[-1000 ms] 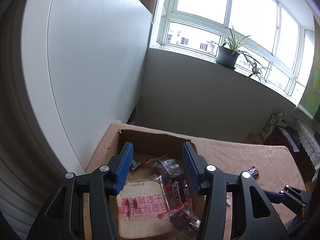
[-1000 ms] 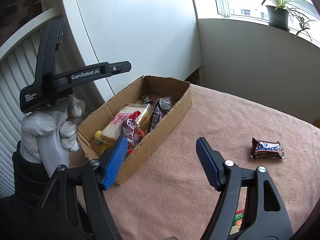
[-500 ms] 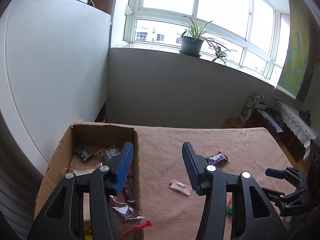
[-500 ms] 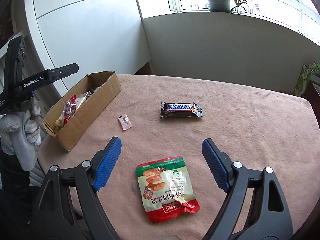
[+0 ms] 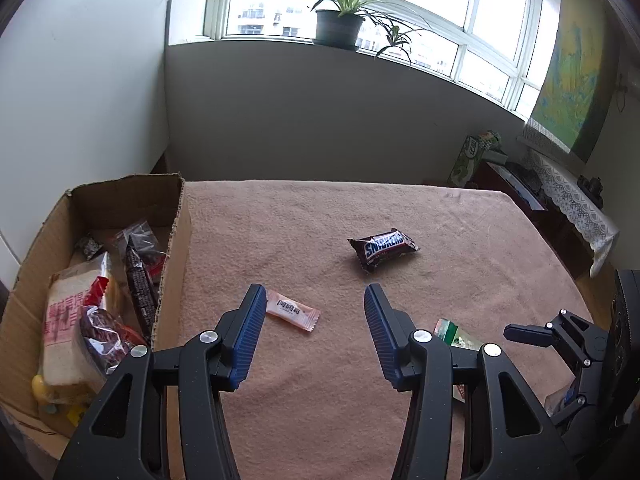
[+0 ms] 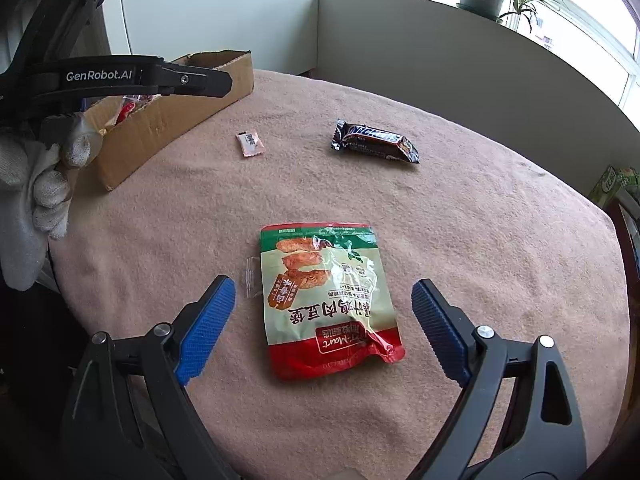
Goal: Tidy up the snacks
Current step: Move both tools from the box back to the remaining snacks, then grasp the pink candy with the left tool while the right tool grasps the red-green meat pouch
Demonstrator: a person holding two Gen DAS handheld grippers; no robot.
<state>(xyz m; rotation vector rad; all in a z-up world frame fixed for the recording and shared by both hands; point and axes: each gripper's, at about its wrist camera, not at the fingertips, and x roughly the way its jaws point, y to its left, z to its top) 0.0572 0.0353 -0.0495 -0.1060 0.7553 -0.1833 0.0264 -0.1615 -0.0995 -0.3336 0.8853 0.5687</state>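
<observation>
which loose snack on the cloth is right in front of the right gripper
The red and green pouch, lying flat just ahead of the right gripper. The Snickers bar and small pink sachet lie farther off.

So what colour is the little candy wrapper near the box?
Pale pink candy wrapper with dark writing, clearest in the left wrist view.

Glossy plastic pouch [image 6: 326, 300], matt cloth [image 6: 480, 220]

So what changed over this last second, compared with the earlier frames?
Both grippers swung away from the cardboard box toward the loose snacks. The left gripper, empty and half open, now aims near the pink candy. The right gripper has just been opening its jaws and now hangs over the red-and-green pouch, not gripping it. The box's contents, candy, pouch and Snickers bar stayed put.
</observation>
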